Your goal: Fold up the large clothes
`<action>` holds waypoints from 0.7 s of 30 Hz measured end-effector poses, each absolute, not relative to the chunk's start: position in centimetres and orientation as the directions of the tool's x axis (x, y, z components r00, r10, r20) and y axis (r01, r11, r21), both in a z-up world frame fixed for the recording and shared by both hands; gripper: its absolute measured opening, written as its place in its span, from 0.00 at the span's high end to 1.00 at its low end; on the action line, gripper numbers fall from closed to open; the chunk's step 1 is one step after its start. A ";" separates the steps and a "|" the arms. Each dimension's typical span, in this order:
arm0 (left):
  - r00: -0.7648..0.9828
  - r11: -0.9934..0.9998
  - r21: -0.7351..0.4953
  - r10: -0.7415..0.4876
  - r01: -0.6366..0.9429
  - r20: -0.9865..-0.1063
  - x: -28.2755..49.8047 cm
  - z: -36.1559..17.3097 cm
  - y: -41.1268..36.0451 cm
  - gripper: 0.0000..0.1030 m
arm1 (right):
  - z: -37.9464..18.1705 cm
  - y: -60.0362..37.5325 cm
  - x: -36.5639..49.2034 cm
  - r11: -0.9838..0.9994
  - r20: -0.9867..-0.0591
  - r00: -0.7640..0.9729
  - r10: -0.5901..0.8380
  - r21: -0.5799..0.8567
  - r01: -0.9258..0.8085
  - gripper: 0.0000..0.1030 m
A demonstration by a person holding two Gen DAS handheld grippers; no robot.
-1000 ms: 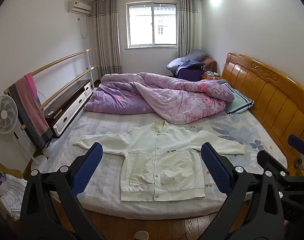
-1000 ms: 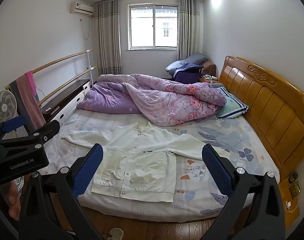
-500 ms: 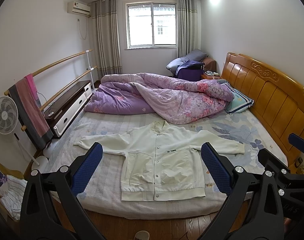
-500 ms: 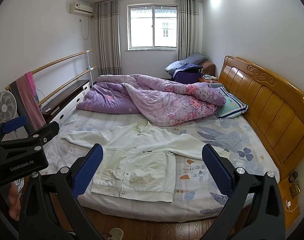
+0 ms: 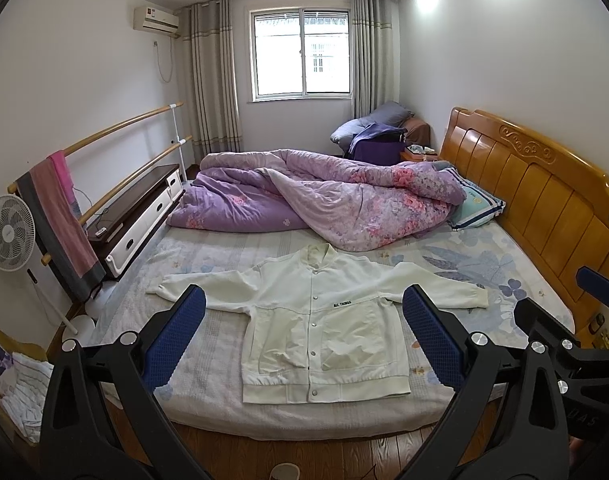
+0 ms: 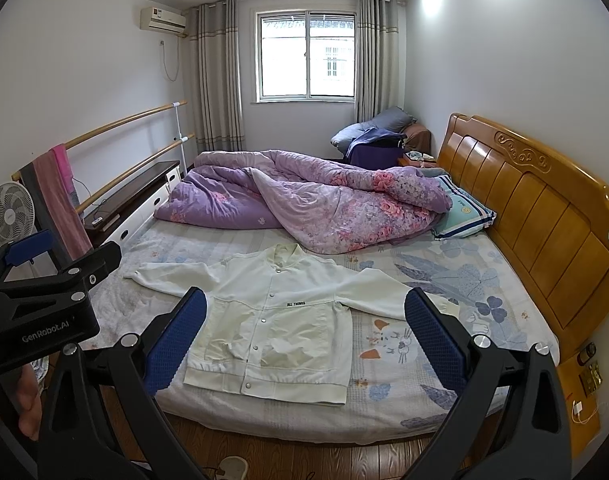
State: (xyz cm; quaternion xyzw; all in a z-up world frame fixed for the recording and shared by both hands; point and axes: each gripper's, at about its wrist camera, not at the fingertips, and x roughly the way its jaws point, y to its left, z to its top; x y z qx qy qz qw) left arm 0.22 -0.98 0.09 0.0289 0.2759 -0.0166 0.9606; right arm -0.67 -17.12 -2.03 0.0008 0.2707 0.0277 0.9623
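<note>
My left tongs [image 5: 303,334] and right tongs [image 6: 305,336] hang spread, empty, short of the bed [image 5: 208,392]. The jacket [image 5: 324,320] lies flat ahead between them; I'd pinch each cuff, probably right first.

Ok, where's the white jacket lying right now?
The white jacket lies spread flat, sleeves out, on the near edge of the bed, in front of the purple quilt in both views.

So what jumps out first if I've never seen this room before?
The white jacket spread flat, front up and sleeves out, on the near half of the bed. Behind it a rumpled purple floral quilt lies heaped toward the window side. Framing each view are wide-open blue-padded tongs, left and right, holding nothing.
</note>
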 end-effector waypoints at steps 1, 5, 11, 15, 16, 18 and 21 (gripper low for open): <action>0.847 0.998 0.046 -0.017 0.049 -0.532 0.1 0.2 -0.9 0.05 | -2.0 -17.1 -0.7 0.998 -0.522 0.851 0.055 0.017 -0.054 0.07; 0.847 0.998 0.045 -0.017 0.049 -0.531 0.0 0.2 -1.0 0.05 | -2.2 -17.1 -0.9 0.998 -0.523 0.851 0.055 0.017 -0.055 0.07; 0.847 0.998 0.043 -0.018 0.049 -0.532 -0.1 0.2 -0.9 0.05 | -2.1 -17.0 -1.3 0.998 -0.525 0.849 0.059 0.020 -0.057 0.07; 0.846 0.998 0.043 -0.019 0.049 -0.533 -0.4 0.4 -0.9 0.05 | -2.4 -16.8 -1.3 0.998 -0.526 0.848 0.061 0.021 -0.059 0.07; 0.846 0.998 0.043 -0.019 0.049 -0.533 -0.5 0.4 -0.9 0.05 | -2.4 -16.8 -1.4 0.998 -0.527 0.848 0.062 0.023 -0.059 0.07; 0.847 0.998 0.044 -0.019 0.049 -0.532 -0.6 0.4 -0.9 0.05 | -2.4 -16.8 -1.4 0.998 -0.526 0.848 0.062 0.023 -0.059 0.07; 0.846 0.998 0.043 -0.019 0.049 -0.533 -0.6 0.4 -0.9 0.05 | -2.5 -16.7 -1.4 0.998 -0.529 0.846 0.062 0.023 -0.059 0.07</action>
